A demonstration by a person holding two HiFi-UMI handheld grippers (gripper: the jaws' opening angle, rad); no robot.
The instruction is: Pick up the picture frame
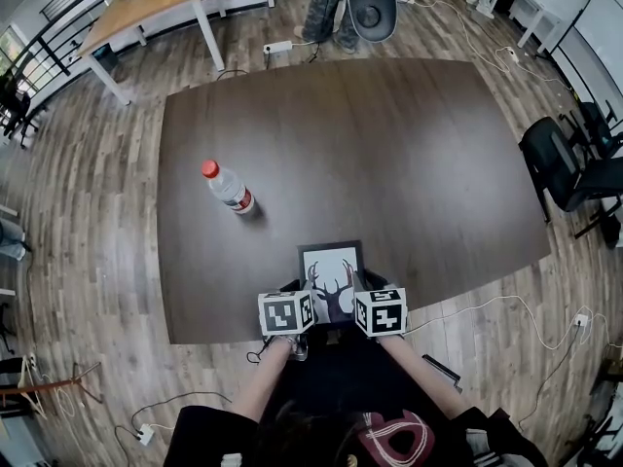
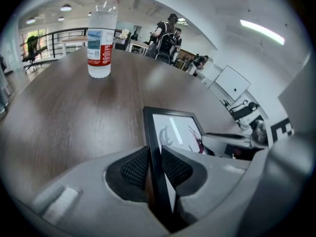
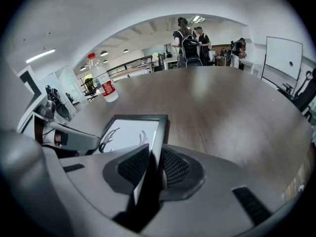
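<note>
On the dark brown wooden table (image 1: 409,144), the only thing in your way is the clear plastic water bottle with a red cap (image 1: 230,189), upright, well off to the left and beyond the black-rimmed deer picture frame (image 1: 331,261). Past the frame and to its right the table is open. Your left gripper (image 2: 155,158) and right gripper (image 3: 153,158) clamp its side edges.

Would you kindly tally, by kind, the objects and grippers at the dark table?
picture frame: 1
water bottle: 1
grippers: 2, the left gripper and the right gripper
Total: 4
</note>
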